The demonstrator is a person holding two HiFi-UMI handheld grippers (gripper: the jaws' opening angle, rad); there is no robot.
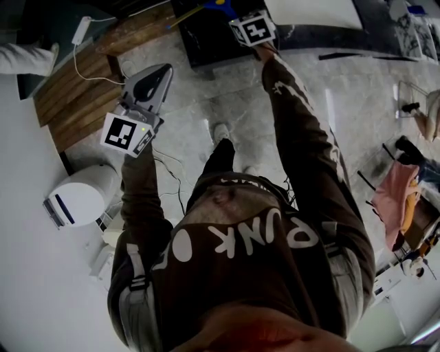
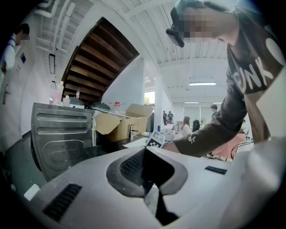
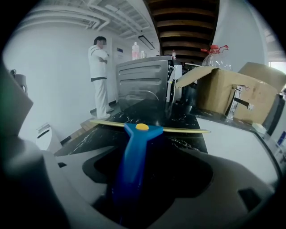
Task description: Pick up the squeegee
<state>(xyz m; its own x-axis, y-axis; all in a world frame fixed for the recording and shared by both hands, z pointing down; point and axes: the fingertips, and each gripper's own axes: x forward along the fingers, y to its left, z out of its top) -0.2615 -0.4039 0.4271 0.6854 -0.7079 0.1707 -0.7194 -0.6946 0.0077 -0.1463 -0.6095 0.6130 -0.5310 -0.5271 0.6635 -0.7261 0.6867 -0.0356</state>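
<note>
The squeegee [image 3: 134, 152] has a blue handle and a long yellow blade, and it lies on the black marble counter [image 3: 178, 134]. In the head view only its blue end [image 1: 218, 3] and part of the blade show at the top edge. My right gripper [image 3: 147, 165] is lowered over it with the handle between its jaws. A dark gap remains on the right side of the handle, so the jaws stand open around it. My left gripper [image 1: 159, 74] hangs over the floor to the left, jaws together and empty [image 2: 149, 154].
On the counter stand a metal appliance [image 3: 143, 85], a cardboard box [image 3: 228, 89] and a faucet [image 3: 234, 103]. A person in white [image 3: 99, 76] stands by the far wall. Wooden steps [image 1: 75, 96] and a white round machine [image 1: 82, 196] sit at my left; clutter lies at right.
</note>
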